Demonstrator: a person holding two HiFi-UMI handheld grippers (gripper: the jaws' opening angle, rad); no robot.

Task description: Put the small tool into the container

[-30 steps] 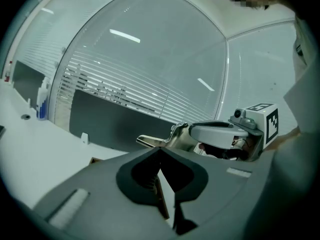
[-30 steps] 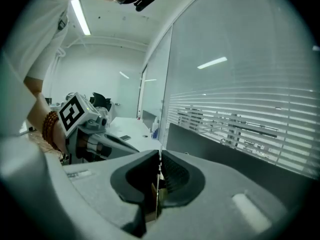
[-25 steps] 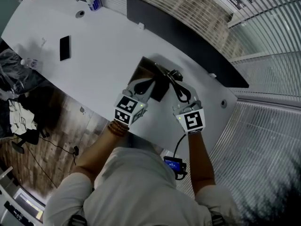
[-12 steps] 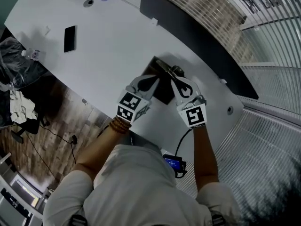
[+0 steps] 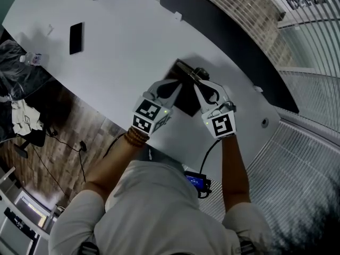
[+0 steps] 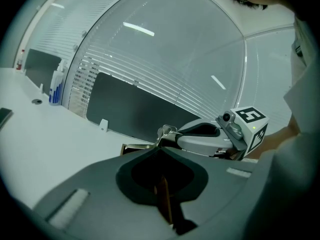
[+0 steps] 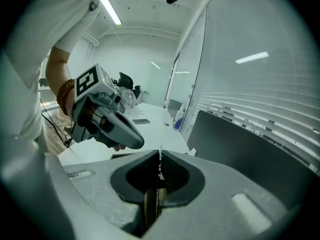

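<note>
A dark, flat container (image 5: 184, 101) lies on the white table (image 5: 122, 52) in the head view. My left gripper (image 5: 178, 87) reaches over its near left side, jaws closed on the container's brown-rimmed edge (image 6: 135, 148). My right gripper (image 5: 197, 82) is shut on the small tool, a thin metal piece (image 6: 167, 131) sticking out past its tips just above the container's far corner. In the right gripper view the tool (image 7: 160, 158) shows as a thin sliver between the closed jaws, with the left gripper (image 7: 138, 143) close by on the left. The two grippers' tips nearly meet.
A black phone (image 5: 76, 37) lies far left on the table and a blue-labelled bottle (image 6: 56, 90) stands at the far end. A dark panel (image 5: 228, 41) runs along the table's far edge. A round grommet (image 5: 264, 122) sits right of my right gripper. A cable (image 5: 204, 158) hangs below the right gripper.
Both grippers have drawn closer together over the container. The right gripper with the tool has moved toward the container's far corner, and less of the container's inside shows.
</note>
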